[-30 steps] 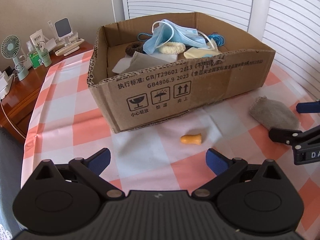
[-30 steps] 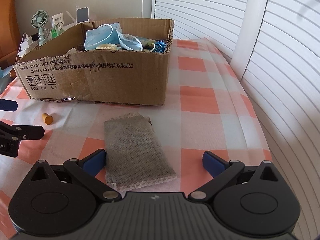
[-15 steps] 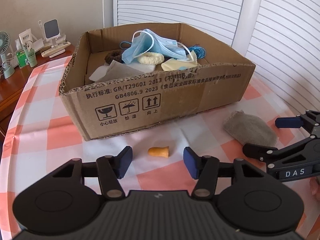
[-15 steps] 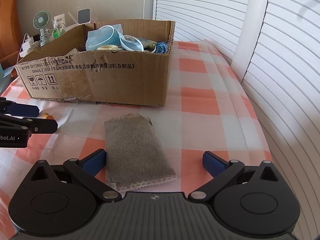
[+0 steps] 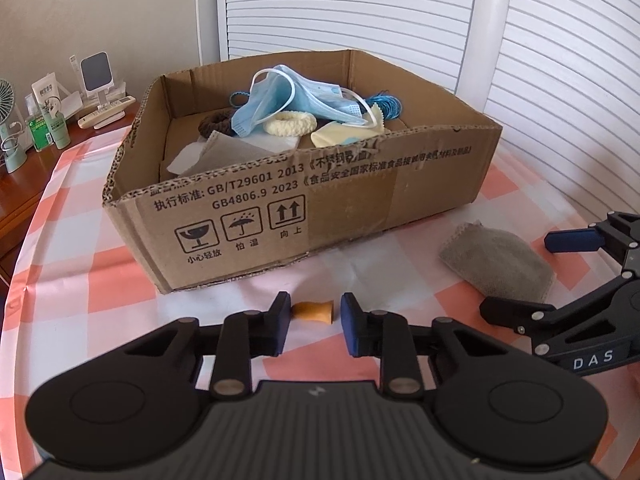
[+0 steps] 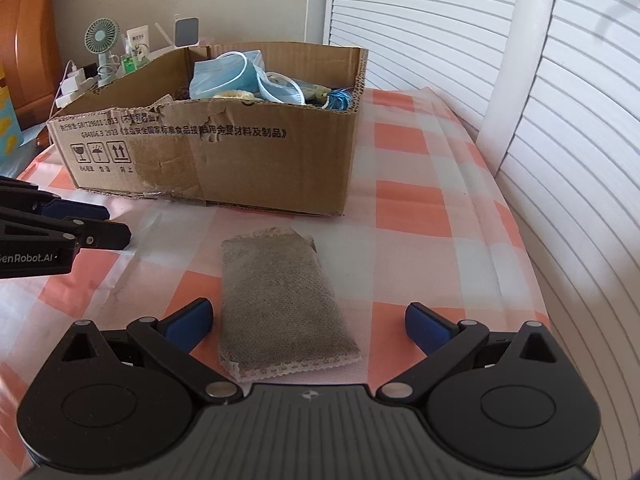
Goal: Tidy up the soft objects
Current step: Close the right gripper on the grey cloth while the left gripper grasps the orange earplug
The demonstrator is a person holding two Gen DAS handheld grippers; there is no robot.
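Observation:
A small orange foam earplug [image 5: 313,312] lies on the checked tablecloth in front of the cardboard box [image 5: 360,196]. My left gripper [image 5: 313,318] has its pads on either side of the earplug, narrowed but with a small gap, not gripping. A grey mesh pouch [image 6: 280,300] lies flat on the cloth; it also shows in the left wrist view [image 5: 496,262]. My right gripper [image 6: 308,322] is wide open around the pouch's near end. The box holds a blue face mask [image 5: 288,100], a cream scrunchie [image 5: 290,123] and other soft items.
A side table at the left carries a small fan [image 6: 102,46], bottles [image 5: 40,132] and a phone stand [image 5: 96,74]. White louvred doors [image 6: 560,120] stand behind and to the right. The table edge curves off at the right.
My left gripper has moved forward to the earplug and its jaws have narrowed around it. The right gripper has stayed open over the pouch.

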